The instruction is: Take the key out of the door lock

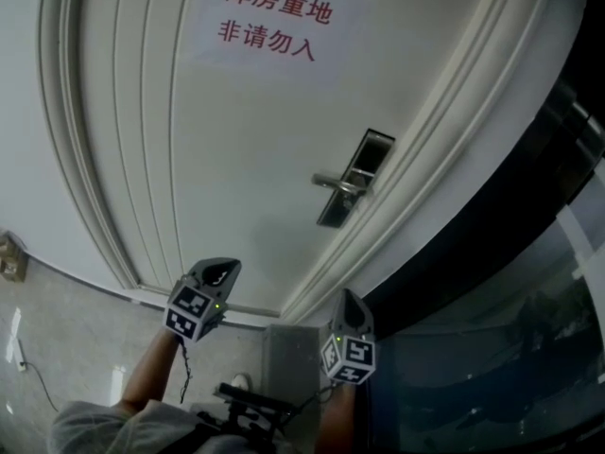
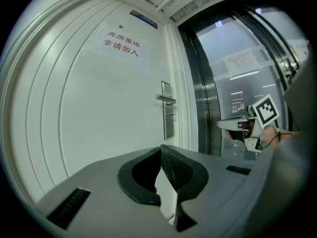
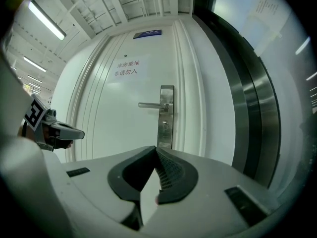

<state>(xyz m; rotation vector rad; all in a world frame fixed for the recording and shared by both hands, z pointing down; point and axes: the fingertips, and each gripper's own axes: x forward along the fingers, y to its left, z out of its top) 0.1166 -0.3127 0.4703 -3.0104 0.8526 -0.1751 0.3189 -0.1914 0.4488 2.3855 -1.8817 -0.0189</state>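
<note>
Key (image 2: 170,114) seemingly in lock plate (image 3: 166,117), untouched; left gripper (image 2: 159,148), right gripper (image 3: 155,149) well short, jaws together, empty.

Door (image 1: 236,159) x1, hdl (image 1: 336,183) x1, sign (image 1: 269,22) x1, claws (image 1: 221,267) (image 1: 346,299) x2

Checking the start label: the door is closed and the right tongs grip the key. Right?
No. The door is closed, but the right tongs are shut on nothing, well back from the lock plate, as the right gripper view shows.
</note>
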